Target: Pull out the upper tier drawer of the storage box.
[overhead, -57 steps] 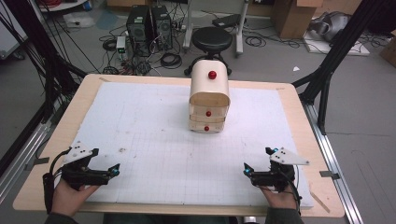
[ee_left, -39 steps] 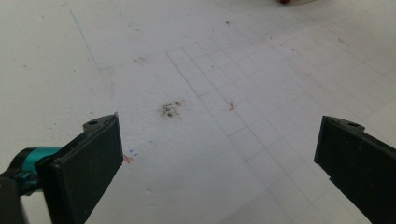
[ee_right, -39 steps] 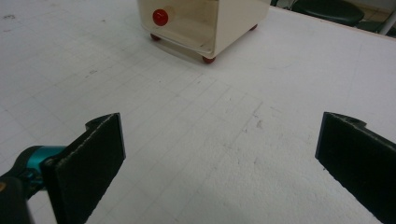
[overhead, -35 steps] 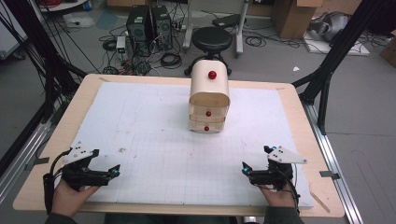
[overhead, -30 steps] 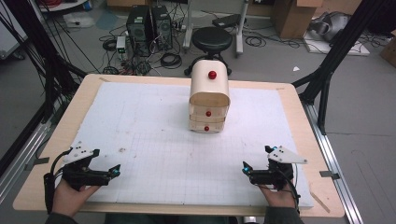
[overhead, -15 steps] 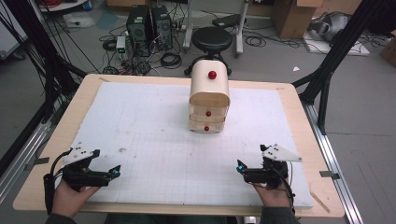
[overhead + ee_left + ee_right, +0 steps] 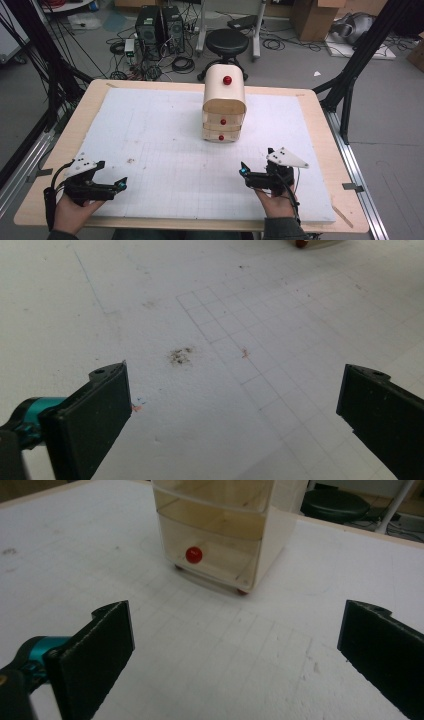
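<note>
A small wooden drawer chest [image 7: 223, 104] stands upright near the middle of the table's far half, on the white gridded mat [image 7: 165, 135]. From the right gripper [image 7: 243, 171] the chest lies at about 11 o'clock in the high view, well apart from it. In the right gripper view the chest's bottom drawer [image 7: 212, 555] with its red knob [image 7: 194, 555] sits ahead at about 12 o'clock, slightly left of the midline between the jaws, and nothing lies between them. Those jaws stand wide apart, holding nothing. The left gripper [image 7: 121, 184] rests near the table's front left corner, at about 8 o'clock from the chest and well apart from it. Its jaws are also spread wide and empty over bare mat, with a small dark smudge [image 7: 180, 355] ahead of them.

Compared with the high view 1.9 seconds ago, the right gripper has shifted leftward, inward along the front edge, and now points more toward the chest. The left gripper lies about where it was. The chest has not moved.

The chest has a rounded top with a red knob [image 7: 227, 80] on it and two drawers below, each with a red knob [image 7: 223, 121] on its front. Both drawers are pushed in. Through the translucent front of the bottom drawer in the right gripper view, no contents can be made out.
</note>
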Action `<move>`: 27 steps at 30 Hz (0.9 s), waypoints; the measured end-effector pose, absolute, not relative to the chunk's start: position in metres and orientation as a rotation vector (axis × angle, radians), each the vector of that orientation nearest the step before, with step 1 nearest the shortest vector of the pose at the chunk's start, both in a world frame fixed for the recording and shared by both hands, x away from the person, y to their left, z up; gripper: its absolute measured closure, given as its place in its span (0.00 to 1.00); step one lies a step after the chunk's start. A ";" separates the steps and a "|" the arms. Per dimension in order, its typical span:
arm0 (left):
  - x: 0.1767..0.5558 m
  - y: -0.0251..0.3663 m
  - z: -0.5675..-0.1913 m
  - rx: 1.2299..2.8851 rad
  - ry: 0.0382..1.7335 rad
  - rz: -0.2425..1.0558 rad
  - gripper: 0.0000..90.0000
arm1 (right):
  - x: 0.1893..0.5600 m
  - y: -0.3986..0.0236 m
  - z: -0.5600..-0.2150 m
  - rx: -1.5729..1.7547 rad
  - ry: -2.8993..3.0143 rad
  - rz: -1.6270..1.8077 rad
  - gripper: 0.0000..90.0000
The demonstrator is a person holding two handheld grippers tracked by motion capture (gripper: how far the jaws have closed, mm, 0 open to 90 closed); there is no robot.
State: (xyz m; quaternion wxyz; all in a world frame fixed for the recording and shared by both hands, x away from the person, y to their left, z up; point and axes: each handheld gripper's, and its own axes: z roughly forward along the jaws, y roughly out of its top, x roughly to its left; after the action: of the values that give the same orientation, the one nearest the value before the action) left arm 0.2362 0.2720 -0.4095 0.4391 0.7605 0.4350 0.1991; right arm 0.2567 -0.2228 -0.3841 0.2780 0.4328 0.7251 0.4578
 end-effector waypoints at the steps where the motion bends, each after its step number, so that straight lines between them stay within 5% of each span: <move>1: 0.236 0.272 -0.409 1.888 1.081 0.493 0.02 | 0.258 -0.220 -0.383 1.156 1.940 1.226 0.01; 27: 0.238 0.270 -0.410 1.891 1.077 0.492 0.02 | 0.279 -0.155 -0.377 1.093 1.847 1.259 0.01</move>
State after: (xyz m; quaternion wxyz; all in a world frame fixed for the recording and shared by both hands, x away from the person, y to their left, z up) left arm 0.2385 0.2699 -0.4097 0.4395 0.7613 0.4337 0.1979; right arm 0.2789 -0.1551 -0.3769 0.3210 0.4162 0.7030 0.4792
